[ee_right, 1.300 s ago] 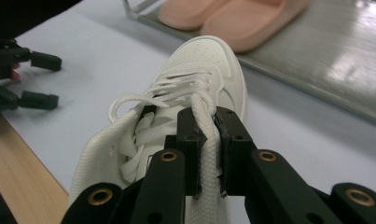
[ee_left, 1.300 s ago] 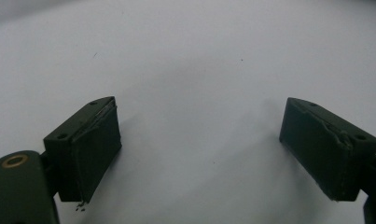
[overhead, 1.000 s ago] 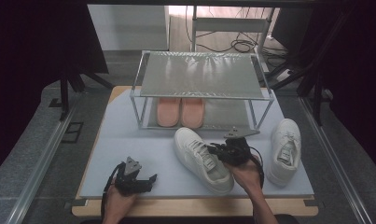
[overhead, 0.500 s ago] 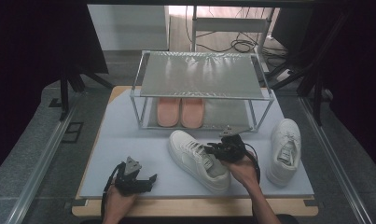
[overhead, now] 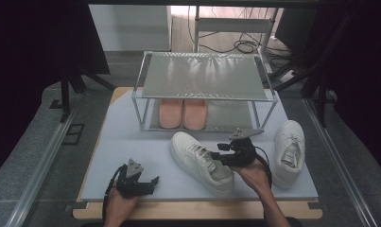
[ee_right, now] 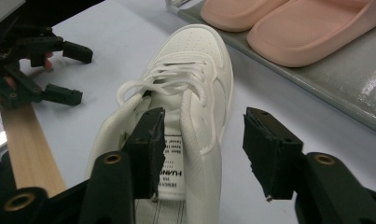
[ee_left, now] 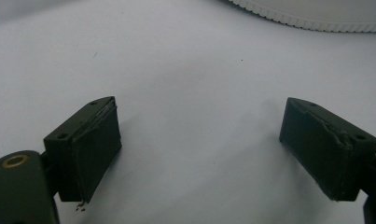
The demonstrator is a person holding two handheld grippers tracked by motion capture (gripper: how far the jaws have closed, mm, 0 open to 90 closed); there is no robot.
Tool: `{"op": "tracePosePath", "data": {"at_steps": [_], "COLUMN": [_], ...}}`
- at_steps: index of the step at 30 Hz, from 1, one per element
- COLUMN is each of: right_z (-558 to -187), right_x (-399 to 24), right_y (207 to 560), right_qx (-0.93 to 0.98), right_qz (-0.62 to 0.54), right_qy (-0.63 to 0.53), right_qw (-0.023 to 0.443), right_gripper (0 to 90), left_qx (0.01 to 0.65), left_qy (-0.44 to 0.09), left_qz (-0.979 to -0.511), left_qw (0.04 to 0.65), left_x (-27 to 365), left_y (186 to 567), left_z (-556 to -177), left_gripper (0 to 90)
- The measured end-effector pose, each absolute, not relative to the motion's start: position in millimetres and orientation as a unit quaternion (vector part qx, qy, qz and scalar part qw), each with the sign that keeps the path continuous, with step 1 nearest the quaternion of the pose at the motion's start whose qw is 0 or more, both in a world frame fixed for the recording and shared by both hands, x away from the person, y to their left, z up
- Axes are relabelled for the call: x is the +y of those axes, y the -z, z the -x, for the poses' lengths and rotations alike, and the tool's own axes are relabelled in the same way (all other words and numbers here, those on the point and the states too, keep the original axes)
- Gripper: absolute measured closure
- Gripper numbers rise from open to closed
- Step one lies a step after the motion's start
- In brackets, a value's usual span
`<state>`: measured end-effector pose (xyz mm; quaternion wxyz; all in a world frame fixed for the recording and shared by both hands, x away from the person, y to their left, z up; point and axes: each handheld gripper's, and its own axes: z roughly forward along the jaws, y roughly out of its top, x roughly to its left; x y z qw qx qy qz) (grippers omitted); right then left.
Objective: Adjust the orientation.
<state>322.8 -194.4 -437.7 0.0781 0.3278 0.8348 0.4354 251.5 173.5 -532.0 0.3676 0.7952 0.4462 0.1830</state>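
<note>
Nearest the table's front edge, the left gripper [overhead: 152, 181] rests low on the pale mat [overhead: 131, 142], its jaws spread wide with nothing between them; the left gripper view shows bare mat between the two black pads [ee_left: 90, 149] and, at the top edge, a ribbed white sole.

A little farther in, the right gripper [overhead: 215, 154] sits at the heel of the near white sneaker [overhead: 197, 161], which lies on the mat in front of the rack, toe pointing away and to the left. Its jaws have just been opening. The right gripper view gives what the high view cannot: one pad stands inside the shoe's collar beside the printed tongue label, the other stands off outside the shoe's side wall, so that side wall runs between them unpinched (no squeeze on it).

To the right lies the second white sneaker [overhead: 288, 149], well apart from the first.

Beyond, the metal shoe rack [overhead: 204, 75] holds a pair of pink slippers [overhead: 182, 113] on its lower shelf.
</note>
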Motion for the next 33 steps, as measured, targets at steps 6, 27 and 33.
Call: {"op": "tracePosePath", "data": {"at_steps": [6, 27, 33], "right_z": [-316.6, -319.2, -327.7], "right_x": [-204.7, -201.8, -195.9], "right_y": [433.1, 437.9, 440.1], "right_qx": [0.844, 0.896, 0.905], "right_qz": [-0.323, -0.332, -0.342], "right_qy": [-0.420, -0.291, -0.249], "right_qw": [0.083, 0.043, 0.026], "right_gripper": [43.3, 46.0, 50.0], "left_qx": [0.445, 0.444, 0.444], "left_qy": [-0.184, -0.183, -0.183], "left_qz": [-0.796, -0.798, -0.798], "left_qw": [0.367, 0.365, 0.364], "left_x": [173.7, 174.1, 174.1], "left_y": [532.0, 531.8, 531.7], "left_z": [-251.5, -251.4, -251.4], "left_gripper": [11.9, 11.9, 11.9]}}
